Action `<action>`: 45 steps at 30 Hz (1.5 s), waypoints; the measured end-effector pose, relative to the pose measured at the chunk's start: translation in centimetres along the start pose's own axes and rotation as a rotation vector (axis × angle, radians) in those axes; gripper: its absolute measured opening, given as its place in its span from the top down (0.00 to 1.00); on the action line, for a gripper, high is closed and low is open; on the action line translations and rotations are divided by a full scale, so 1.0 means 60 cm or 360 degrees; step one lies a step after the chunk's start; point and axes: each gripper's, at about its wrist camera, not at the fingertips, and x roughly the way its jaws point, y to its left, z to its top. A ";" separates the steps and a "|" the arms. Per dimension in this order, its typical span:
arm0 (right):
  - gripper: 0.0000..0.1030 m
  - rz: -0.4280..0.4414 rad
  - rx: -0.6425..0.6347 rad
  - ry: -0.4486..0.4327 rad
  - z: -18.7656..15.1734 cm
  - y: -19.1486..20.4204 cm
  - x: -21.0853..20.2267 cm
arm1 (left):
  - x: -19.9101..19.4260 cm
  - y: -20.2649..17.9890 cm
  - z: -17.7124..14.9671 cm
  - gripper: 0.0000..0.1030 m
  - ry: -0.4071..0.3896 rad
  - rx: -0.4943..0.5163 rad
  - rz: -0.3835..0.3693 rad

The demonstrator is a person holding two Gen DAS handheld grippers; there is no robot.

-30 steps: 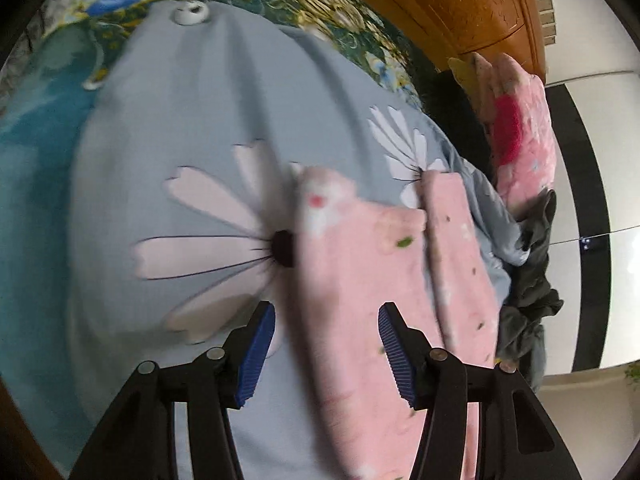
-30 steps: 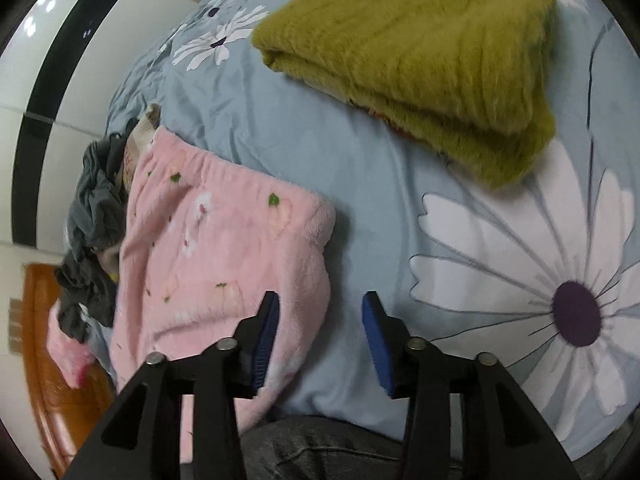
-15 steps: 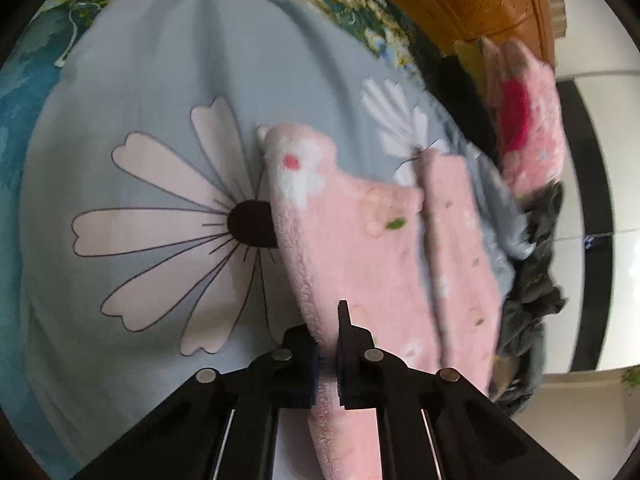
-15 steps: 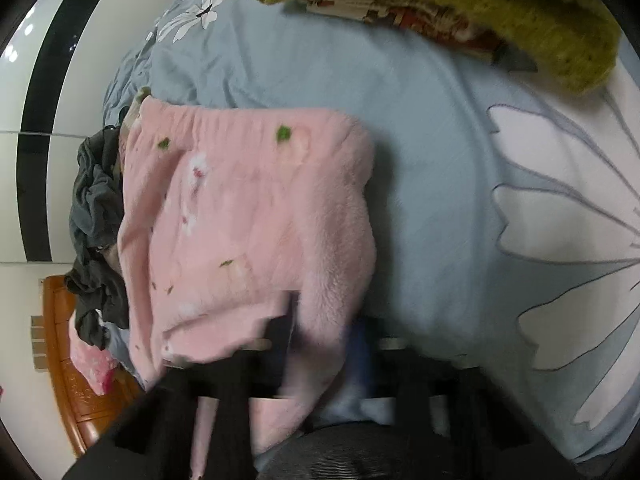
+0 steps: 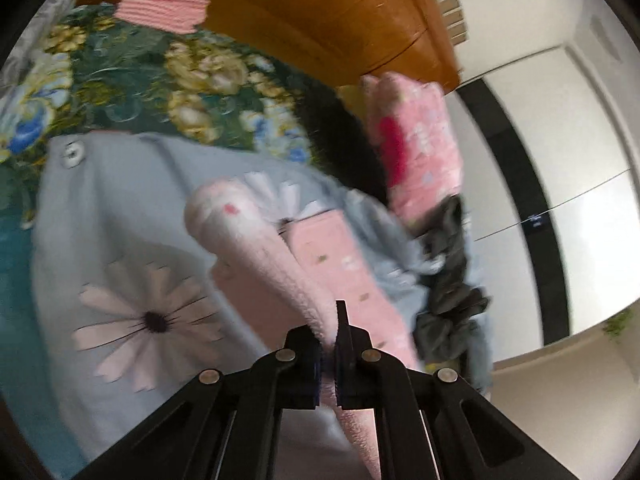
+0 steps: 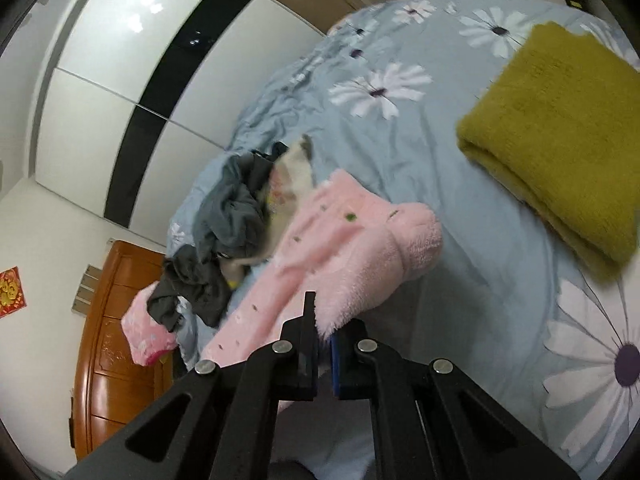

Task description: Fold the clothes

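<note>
Both tools, left tool (image 5: 328, 360) and right tool (image 6: 324, 356), were clamped on the near edge of the pink fleece garment (image 6: 352, 248), which stretched lengthwise ahead of them, partly raised off the bed (image 6: 400, 152).

One pink fleece garment (image 6: 352, 248), one folded olive blanket (image 6: 560, 152), one dark crumpled clothes heap (image 6: 224, 216), two grippers.

Each fisheye view looks forward along its own gripper, low and close over the bed (image 6: 460, 208). The left wrist view faces the wooden headboard (image 5: 320, 12) at the frame's top; the right wrist view faces the wardrobe (image 6: 120, 92) at upper left. Both share the pink fleece garment (image 5: 256, 248) (image 6: 352, 248) at centre.
</note>
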 end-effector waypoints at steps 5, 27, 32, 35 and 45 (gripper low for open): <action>0.96 0.0043 0.0045 0.0046 0.014 0.003 0.014 | 0.026 -0.015 0.011 0.96 0.0077 -0.0005 0.0122; 0.96 -0.0247 -0.0079 0.0240 0.261 0.157 0.415 | 0.555 -0.242 0.138 0.95 0.0346 0.0260 0.0647; 0.96 -0.0343 -0.0081 0.0277 0.282 0.145 0.488 | 0.609 -0.219 0.146 0.91 0.0353 0.0314 0.0588; 0.95 -0.0387 -0.0089 0.0305 0.282 0.137 0.515 | 0.600 -0.208 0.151 0.79 0.0403 0.0298 0.0424; 0.63 -0.0302 -0.0204 0.0279 0.276 0.150 0.502 | 0.417 -0.132 0.171 0.44 0.0176 0.0261 0.0303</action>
